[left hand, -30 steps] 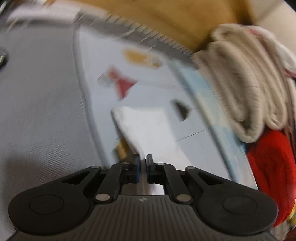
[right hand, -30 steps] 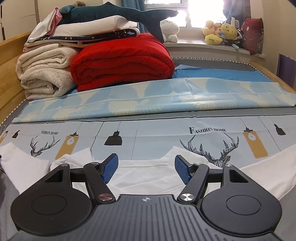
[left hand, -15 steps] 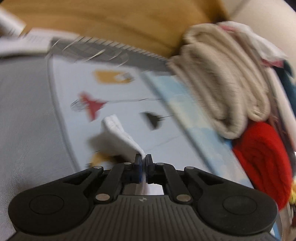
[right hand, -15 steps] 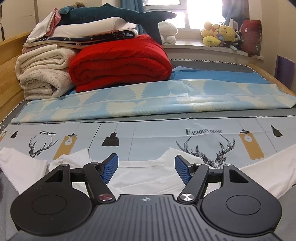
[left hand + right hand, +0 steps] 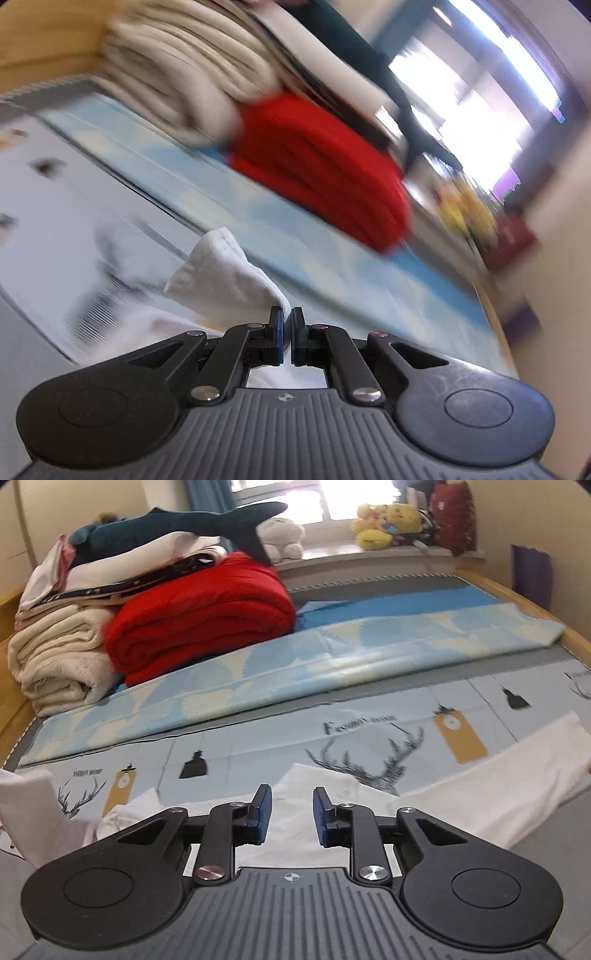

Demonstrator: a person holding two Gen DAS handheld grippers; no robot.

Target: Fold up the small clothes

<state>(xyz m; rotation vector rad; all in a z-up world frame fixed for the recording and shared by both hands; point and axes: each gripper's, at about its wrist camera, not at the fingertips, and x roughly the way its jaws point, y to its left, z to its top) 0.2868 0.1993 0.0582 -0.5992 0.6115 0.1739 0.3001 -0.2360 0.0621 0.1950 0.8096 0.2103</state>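
A white small garment [image 5: 480, 797] lies spread on the patterned light-blue sheet [image 5: 280, 746], its right sleeve stretched to the right edge. My left gripper [image 5: 287, 317] is shut on the garment's left sleeve [image 5: 221, 273] and holds it lifted off the bed; that raised sleeve also shows at the left edge of the right wrist view [image 5: 29, 805]. My right gripper [image 5: 291, 805] hovers over the neck area of the garment with its blue pads partly open and nothing between them.
A red folded blanket [image 5: 199, 620], cream blankets [image 5: 59, 664] and a plush shark [image 5: 177, 528] are stacked at the back left. A blue patterned quilt [image 5: 332, 664] lies across the bed. Stuffed toys [image 5: 388, 528] sit on the windowsill. A wooden bed rail [image 5: 535, 602] runs along the right.
My left gripper has swung right and up with the sleeve, its view turning from the headboard toward the window. My right gripper's jaws have narrowed and it has tilted slightly left.
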